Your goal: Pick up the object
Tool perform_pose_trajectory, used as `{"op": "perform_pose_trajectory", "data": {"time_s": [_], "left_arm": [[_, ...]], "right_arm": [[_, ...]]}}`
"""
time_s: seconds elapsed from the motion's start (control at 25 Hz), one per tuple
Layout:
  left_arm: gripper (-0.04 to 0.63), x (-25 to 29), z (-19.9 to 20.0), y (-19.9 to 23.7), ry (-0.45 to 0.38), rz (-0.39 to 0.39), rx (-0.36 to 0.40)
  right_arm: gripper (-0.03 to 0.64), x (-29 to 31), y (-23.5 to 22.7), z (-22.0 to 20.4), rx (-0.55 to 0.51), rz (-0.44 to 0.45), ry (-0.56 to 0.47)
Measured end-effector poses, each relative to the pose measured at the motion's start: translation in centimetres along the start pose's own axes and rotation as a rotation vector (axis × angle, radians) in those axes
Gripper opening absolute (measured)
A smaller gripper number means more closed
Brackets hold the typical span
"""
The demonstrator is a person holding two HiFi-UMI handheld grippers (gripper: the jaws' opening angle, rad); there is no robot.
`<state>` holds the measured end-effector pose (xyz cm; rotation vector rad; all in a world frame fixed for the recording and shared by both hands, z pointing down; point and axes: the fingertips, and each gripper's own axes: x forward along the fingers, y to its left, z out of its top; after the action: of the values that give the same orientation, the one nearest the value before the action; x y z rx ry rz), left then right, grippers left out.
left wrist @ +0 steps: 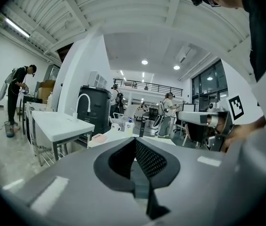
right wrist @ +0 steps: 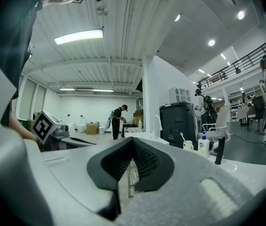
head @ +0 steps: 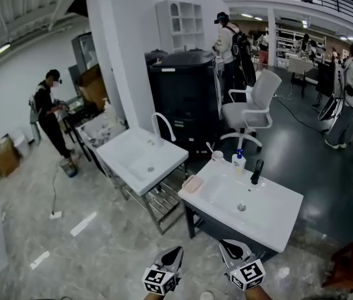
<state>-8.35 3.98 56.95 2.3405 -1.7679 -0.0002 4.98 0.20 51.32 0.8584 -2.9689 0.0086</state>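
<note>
The near white sink (head: 270, 220) carries a pink soap dish (head: 192, 184), a white cup (head: 217, 156) with a toothbrush, a white pump bottle (head: 238, 160) with a blue top, and a black faucet (head: 257, 171). Both grippers are held in the air at the bottom edge of the head view, short of the sink's front edge. My left gripper (head: 175, 253) is shut with nothing in it, its jaws meeting at the tips (left wrist: 135, 139). My right gripper (head: 230, 247) is likewise shut and holds nothing (right wrist: 133, 138). The bottle (right wrist: 203, 145) and cup (right wrist: 187, 145) lie ahead to its right.
A second white sink (head: 126, 155) with a white curved faucet (head: 164, 125) stands to the left on a metal frame. Behind it are a black cabinet (head: 186, 95), a white pillar and a white office chair (head: 251, 108). Several people stand farther back.
</note>
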Motion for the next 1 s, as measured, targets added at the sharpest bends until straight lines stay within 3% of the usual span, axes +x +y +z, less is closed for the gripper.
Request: {"op": "perform_pose_trajectory", "data": {"time_s": [0.36, 0.72, 1.0], "left_arm": [[0.017, 4.0, 0.4, -0.2, 0.008, 0.001, 0.009], [0.017, 7.7, -0.4, 1.9, 0.017, -0.022, -0.053], [0.017, 13.2, 0.8, 5.3, 0.017, -0.089, -0.060]], "right_arm": [[0.002, 1.6, -2.0, -0.3, -0.009, 0.086, -0.001], [0.003, 4.0, -6.1, -2.5, 0.025, -0.017, 0.046], [0.003, 9.1, -8.4, -0.3, 0.002, -0.041, -0.001]]}}
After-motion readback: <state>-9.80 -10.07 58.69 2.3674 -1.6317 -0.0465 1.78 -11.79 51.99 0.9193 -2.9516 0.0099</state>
